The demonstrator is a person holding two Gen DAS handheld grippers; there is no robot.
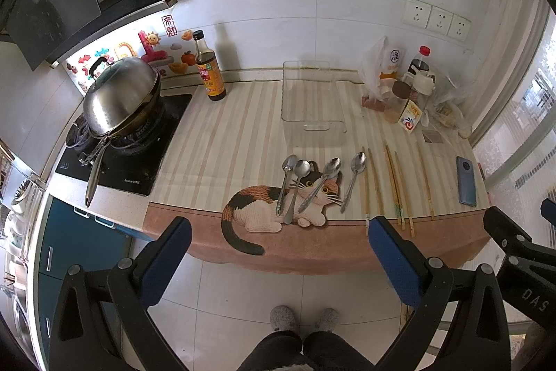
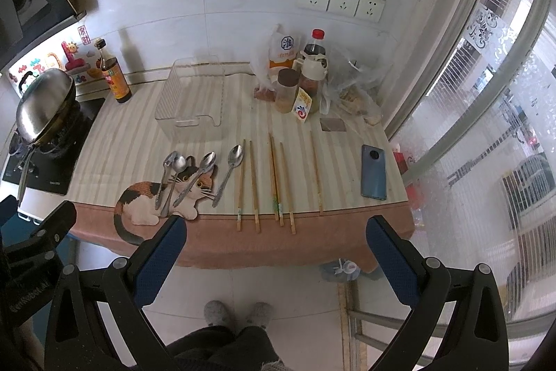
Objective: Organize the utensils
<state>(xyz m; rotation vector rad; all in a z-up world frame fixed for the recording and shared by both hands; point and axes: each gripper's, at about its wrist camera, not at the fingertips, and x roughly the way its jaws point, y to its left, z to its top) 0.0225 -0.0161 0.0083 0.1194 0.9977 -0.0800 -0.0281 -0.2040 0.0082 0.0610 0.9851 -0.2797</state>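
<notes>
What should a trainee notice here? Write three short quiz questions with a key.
1. True or false: the clear bin already holds utensils.
2. How many spoons lie out? A) two B) four C) six
3. Fill in: the blue phone lies to the ___ of the chopsticks.

Key: 1 false; 2 B; 3 right.

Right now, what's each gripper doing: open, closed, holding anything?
Left gripper: open, holding nothing, short of the counter edge.
Right gripper: open, holding nothing, also short of the counter.
</notes>
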